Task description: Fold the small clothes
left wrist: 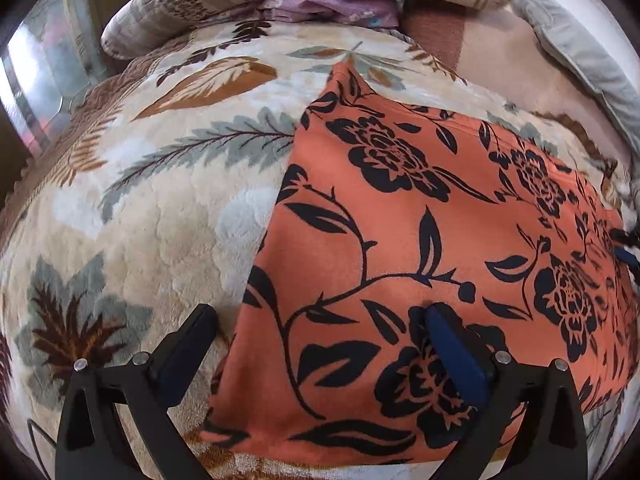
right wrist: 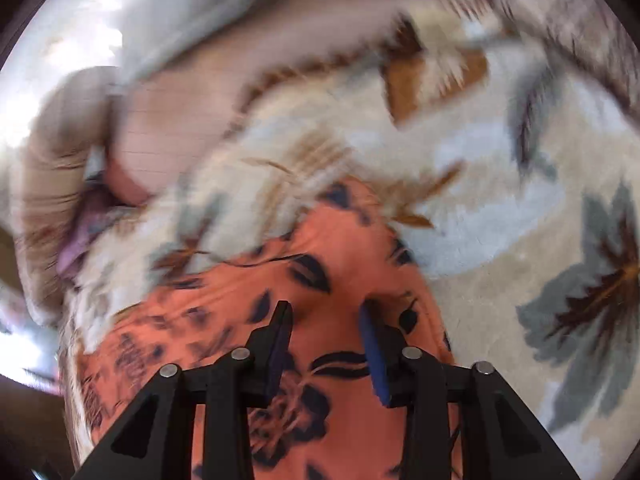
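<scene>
As you look along your left gripper (left wrist: 320, 316), its jaws stand wide apart, straddling the near left edge of an orange garment (left wrist: 420, 240) with black flowers, spread flat on a cream leaf-patterned blanket (left wrist: 160, 220). From your right gripper (right wrist: 326, 312), a blurred view shows its jaws partly apart with nothing between them, above the same orange garment (right wrist: 332, 248) on the blanket (right wrist: 500, 240).

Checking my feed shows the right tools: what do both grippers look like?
Both match: the left gripper and right gripper have matte black angular plastic fingers with triangular cutouts, silver round pivot pins and dark blue pads. No cables, markings or sleeves visible.
</scene>
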A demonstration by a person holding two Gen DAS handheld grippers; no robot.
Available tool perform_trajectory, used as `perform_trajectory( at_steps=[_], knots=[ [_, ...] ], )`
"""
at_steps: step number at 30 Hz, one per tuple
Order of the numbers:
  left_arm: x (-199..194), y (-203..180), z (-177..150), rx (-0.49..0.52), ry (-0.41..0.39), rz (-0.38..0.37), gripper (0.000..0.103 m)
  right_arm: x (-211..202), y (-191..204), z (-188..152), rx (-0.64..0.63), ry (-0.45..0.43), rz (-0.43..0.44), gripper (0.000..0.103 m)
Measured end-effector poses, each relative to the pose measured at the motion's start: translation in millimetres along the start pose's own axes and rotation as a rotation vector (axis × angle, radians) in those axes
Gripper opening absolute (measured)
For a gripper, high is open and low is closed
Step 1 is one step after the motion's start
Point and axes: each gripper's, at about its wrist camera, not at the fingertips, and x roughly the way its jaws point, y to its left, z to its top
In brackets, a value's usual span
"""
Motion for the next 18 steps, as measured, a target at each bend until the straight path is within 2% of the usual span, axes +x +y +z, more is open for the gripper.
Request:
perform_trajectory(
  at_steps=[5, 8, 9, 11, 14, 18],
  knots=[
    [0.9, 0.1, 1.6, -0.004, 0.024, -0.002, 0.103, -21.9, 17.4, -7.0, -0.068, -0.037, -0.016, 0.037],
    [-0.9, 5.6, 4.8, -0.001, 0.065, -0.038, 0.103, -48.8, 25.6, -34.6, -0.114, -0.051, 0.049, 0.037],
    [-1.2, 8.8, 6.7, -0.007, 0.081, -0.054, 0.103, -61.2, 25.8, -46.5, -0.118, -0.049, 0.084, 0.040],
    [-5.8, 13.4, 8.6, -0.019, 0.097, -0.071, 0.103, -81.6, 20.1, -66.7, -0.106, -0.039, 0.141, 0.040],
    [-24.2, 13.3, 5.4, -0.017, 0.028, -0.047, 0.103, -108.0, 1.9, -102.5, -0.044, -0.014, 0.206, 0.050],
    [-54.1, 2.7, -1.6, 0.041, -0.087, -0.026, 0.103, -132.7, -36.5, -141.1, 0.093, 0.009, 0.264, 0.053]
  ],
)
